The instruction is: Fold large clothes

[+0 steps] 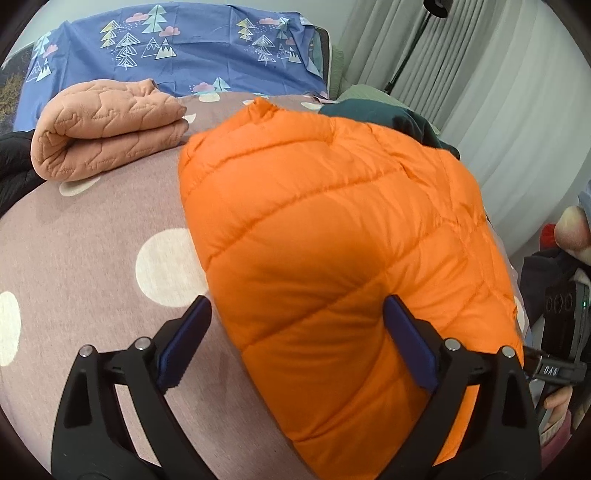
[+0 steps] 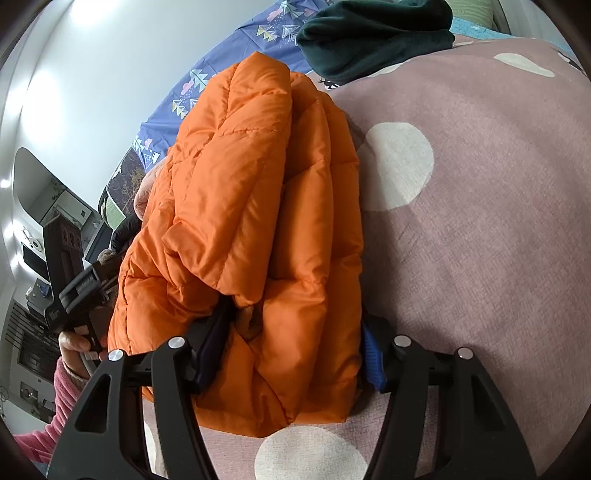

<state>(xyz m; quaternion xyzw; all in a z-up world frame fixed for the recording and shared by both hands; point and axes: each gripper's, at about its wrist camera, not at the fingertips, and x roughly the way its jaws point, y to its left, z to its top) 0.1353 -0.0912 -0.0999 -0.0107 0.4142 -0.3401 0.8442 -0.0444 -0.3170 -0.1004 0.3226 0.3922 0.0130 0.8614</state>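
Note:
An orange quilted down jacket point(image 1: 332, 236) lies folded into a thick bundle on a mauve bedspread with cream dots point(image 1: 96, 229). My left gripper point(image 1: 295, 336) is open, its blue-padded fingers point(image 1: 184, 339) wide apart at the bundle's near left edge, the right finger resting on the jacket. In the right wrist view the jacket point(image 2: 258, 221) stands as stacked folded layers. My right gripper point(image 2: 291, 350) straddles the bundle's near end with fingers on both sides, pressed against the fabric. The left gripper also shows in the right wrist view point(image 2: 77, 291), held by a hand.
A folded peach quilted blanket point(image 1: 107, 129) lies at the back left of the bed. A dark green garment point(image 1: 388, 118) point(image 2: 373, 33) lies behind the jacket. A blue tree-print sheet point(image 1: 184, 48) covers the headboard side. Grey curtains point(image 1: 498, 92) hang on the right.

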